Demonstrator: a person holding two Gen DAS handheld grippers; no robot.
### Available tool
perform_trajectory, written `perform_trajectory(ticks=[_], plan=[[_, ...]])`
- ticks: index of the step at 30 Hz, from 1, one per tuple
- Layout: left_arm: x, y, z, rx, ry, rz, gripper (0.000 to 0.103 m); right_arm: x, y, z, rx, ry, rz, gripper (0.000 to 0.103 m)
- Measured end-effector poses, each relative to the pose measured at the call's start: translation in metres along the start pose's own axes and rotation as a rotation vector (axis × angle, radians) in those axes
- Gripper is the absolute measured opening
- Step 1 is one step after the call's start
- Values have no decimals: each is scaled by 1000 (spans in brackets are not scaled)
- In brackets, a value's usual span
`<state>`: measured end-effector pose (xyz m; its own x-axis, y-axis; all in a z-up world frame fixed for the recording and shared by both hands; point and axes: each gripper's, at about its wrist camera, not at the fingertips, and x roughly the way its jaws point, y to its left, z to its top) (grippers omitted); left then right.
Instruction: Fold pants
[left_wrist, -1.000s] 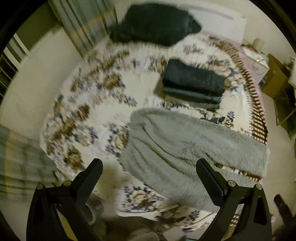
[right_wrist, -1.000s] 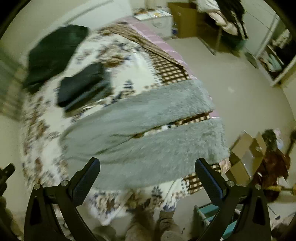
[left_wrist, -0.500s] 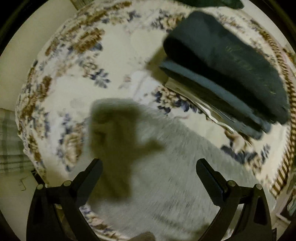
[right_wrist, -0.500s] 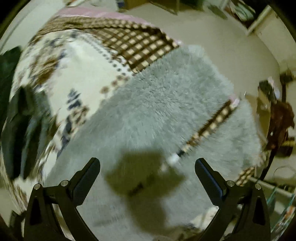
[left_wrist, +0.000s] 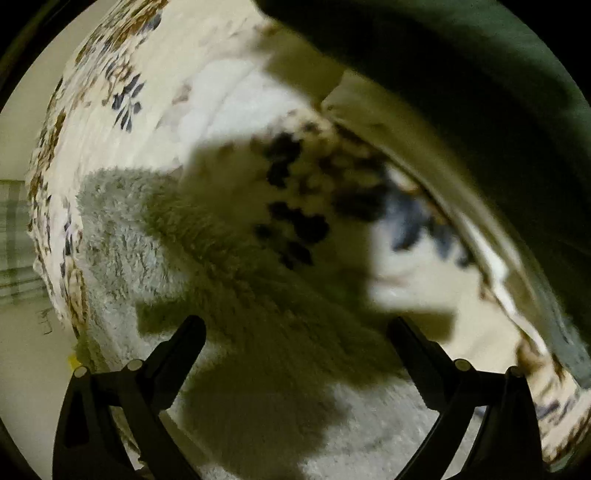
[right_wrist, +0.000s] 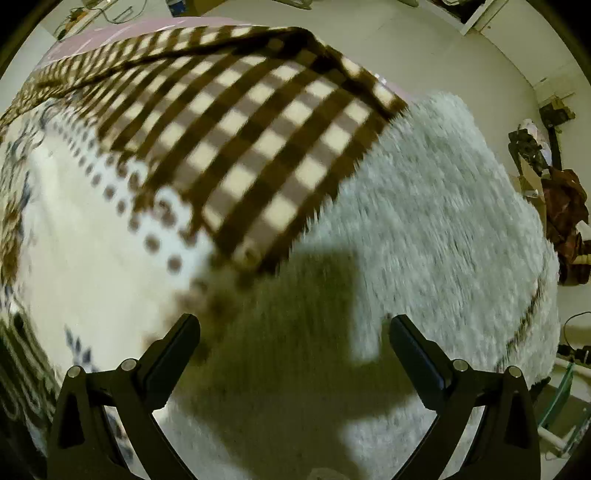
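The fuzzy grey pants (left_wrist: 122, 236) lie spread flat on the flower-print bed cover (left_wrist: 155, 92). My left gripper (left_wrist: 295, 354) is open and empty, low over the pants' upper left part, its shadow on the fabric. In the right wrist view the same grey pants (right_wrist: 436, 206) fill the right and lower part. My right gripper (right_wrist: 295, 350) is open and empty, close above the pants near the brown checked border (right_wrist: 251, 140) of the cover.
A stack of dark folded clothes (left_wrist: 480, 74) lies on the bed just beyond the left gripper. Past the bed's right side there is floor (right_wrist: 461, 55) with boxes and a heap of clothes (right_wrist: 565, 214). A wall and a striped curtain (left_wrist: 14, 236) stand at the left.
Both grippers have come down from high above the bed to just over the grey pants, the left toward the dark stack, the right toward the checked border. Both stayed open.
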<state>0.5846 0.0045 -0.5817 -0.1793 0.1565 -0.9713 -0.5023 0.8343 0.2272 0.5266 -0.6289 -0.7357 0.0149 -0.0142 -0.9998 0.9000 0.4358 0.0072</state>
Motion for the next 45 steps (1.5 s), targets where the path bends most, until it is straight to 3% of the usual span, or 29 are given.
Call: perform_trajectory(ticks=[2, 3, 5, 7, 9, 10, 12, 14, 15, 25, 29, 36, 42, 45], plan=[[4, 2, 4, -9, 11, -9, 98, 8, 5, 8, 6, 17, -4, 103], [5, 5, 5, -19, 16, -31, 89, 12, 6, 11, 10, 29, -3, 103], [2, 8, 7, -37, 8, -69, 67, 20, 11, 17, 19, 56, -3, 99], [-6, 13, 9, -34, -16, -85, 23, 22, 12, 19, 6, 61, -12, 91], [-21, 18, 10, -45, -49, -75, 8, 18, 3, 12, -7, 57, -14, 70], [-26, 21, 10, -50, -53, -90, 6, 15, 2, 11, -16, 55, -19, 63], [-41, 28, 8, -58, -69, -138, 6, 9, -1, 10, -23, 53, -11, 30], [-55, 37, 3, -55, -89, -171, 5, 2, -8, 11, -14, 88, 24, 12], [-62, 43, 0, -60, -92, -194, 5, -1, -18, 8, -8, 89, 43, 10], [-135, 126, -49, -89, -178, -372, 4, -81, -70, 8, -66, 7, 253, 7], [-142, 154, -76, -105, -222, -433, 4, -127, -106, -34, -71, -10, 336, 7], [-140, 220, -127, -71, -214, -493, 4, -183, -218, -119, -36, -11, 414, 7], [-96, 278, -187, -33, -166, -529, 4, -172, -306, -190, -45, 19, 384, 7], [-61, 293, -206, -20, -133, -513, 4, -152, -347, -219, -36, 8, 321, 7]])
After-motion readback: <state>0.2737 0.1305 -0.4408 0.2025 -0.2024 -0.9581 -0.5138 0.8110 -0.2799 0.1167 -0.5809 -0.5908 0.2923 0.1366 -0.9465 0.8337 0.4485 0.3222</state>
